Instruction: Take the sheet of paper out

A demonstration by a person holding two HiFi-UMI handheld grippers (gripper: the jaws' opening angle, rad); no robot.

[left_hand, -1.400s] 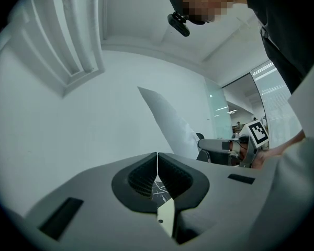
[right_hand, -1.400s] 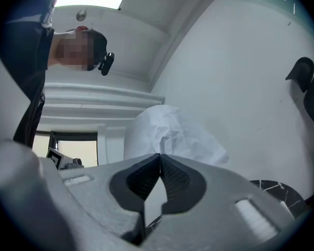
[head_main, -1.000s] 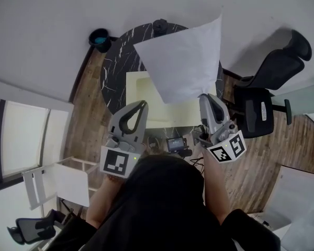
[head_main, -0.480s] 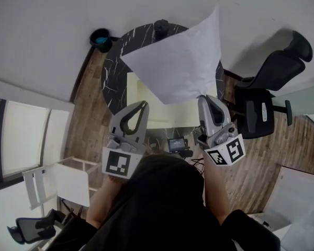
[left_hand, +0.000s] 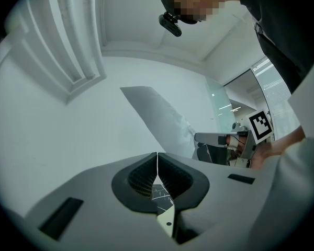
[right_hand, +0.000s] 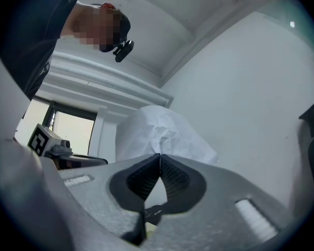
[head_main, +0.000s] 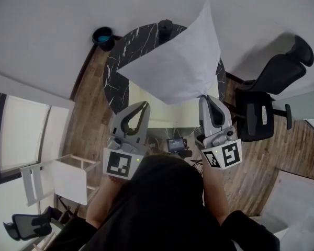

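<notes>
A white sheet of paper (head_main: 178,61) hangs in the air above the table, held by its lower corner in my right gripper (head_main: 205,97), which is shut on it. In the right gripper view the crumpled paper (right_hand: 157,132) rises just past the closed jaw tips of that gripper (right_hand: 159,156). My left gripper (head_main: 144,104) is shut with nothing in it, left of the paper and apart from it. From the left gripper view, the sheet (left_hand: 159,122) shows edge-on beyond the shut left gripper (left_hand: 157,154). A pale yellow folder (head_main: 162,114) lies on the table under the sheet.
A round black marble table (head_main: 120,61) bears the folder. A teal cup (head_main: 102,36) and a dark object (head_main: 165,26) stand at its far rim. A black office chair (head_main: 272,88) is to the right. A white chair (head_main: 63,179) stands at lower left on the wood floor.
The right gripper has lifted the paper; the sheet has swung up and to the left, its top corner now higher. The left gripper has barely moved.
</notes>
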